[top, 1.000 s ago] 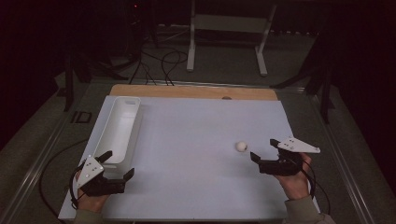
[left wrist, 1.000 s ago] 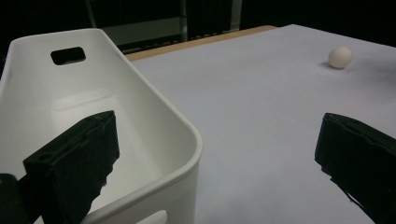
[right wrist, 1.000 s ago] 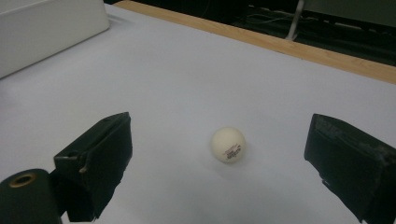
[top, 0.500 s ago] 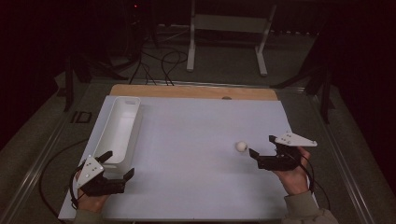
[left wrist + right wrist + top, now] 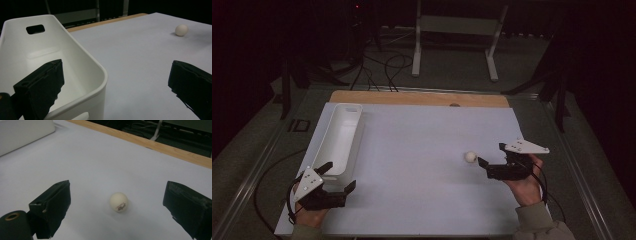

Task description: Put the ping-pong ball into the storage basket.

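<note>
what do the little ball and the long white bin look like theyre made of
Small cream-white ball: likely light plastic, matte, with a small printed mark, like a table-tennis ball. Long white rectangular bin: looks like moulded plastic, smooth with a soft sheen, rounded rim and a cut-out handle slot.

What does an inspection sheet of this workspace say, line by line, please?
Surface: white table, wooden strip at its far edge.
Things: ball lies on the table; bin at the left looks empty inside.
Clutter: nothing seen.
Claws: left claw open, astride the bin's near wall; right claw open, just right of the ball, not touching it.
Cables: one trails from each claw; more lie on the floor behind the table.
Surroundings: dark room, white stand beyond the table.
</note>
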{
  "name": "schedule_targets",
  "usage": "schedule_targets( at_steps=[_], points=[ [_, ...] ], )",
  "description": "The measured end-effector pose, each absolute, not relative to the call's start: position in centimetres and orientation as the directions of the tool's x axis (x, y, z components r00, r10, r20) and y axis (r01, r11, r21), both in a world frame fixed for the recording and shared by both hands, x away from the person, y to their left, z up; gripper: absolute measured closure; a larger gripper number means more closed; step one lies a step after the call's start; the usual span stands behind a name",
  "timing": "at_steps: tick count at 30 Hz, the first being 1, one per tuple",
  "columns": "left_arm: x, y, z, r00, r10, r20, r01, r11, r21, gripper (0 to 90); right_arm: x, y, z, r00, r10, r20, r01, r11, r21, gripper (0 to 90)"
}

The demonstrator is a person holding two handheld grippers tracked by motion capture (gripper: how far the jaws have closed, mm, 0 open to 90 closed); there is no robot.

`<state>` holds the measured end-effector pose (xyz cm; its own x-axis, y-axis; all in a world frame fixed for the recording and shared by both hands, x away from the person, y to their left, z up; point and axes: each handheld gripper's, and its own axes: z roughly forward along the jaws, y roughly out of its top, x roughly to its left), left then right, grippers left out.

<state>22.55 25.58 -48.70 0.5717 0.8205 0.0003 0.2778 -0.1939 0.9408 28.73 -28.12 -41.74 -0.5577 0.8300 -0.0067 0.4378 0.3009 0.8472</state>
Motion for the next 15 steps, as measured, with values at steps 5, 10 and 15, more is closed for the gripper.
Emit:
schedule_targets(
  at_steps=[5, 10, 15],
  points=[
    [22.57, 25.56, -48.71, 0.573, 0.82, 0.001, 0.278, -0.195, 0.94, 0.8, 28.93, -28.01, -41.76, -0.558, 0.83, -0.005, 0.442, 0.303, 0.844, 7.2],
    [22.56, 25.56, -48.71, 0.574, 0.819, 0.001, 0.277, -0.196, 0.941, 0.8, 29.15, -27.92, -41.73, -0.562, 0.827, -0.009, 0.443, 0.311, 0.841, 7.2],
    [22.55, 25.59, -48.71, 0.574, 0.819, 0.001, 0.277, -0.195, 0.941, 0.8, 29.48, -27.78, -41.67, -0.563, 0.827, -0.013, 0.451, 0.32, 0.833, 7.2]
  ],
)
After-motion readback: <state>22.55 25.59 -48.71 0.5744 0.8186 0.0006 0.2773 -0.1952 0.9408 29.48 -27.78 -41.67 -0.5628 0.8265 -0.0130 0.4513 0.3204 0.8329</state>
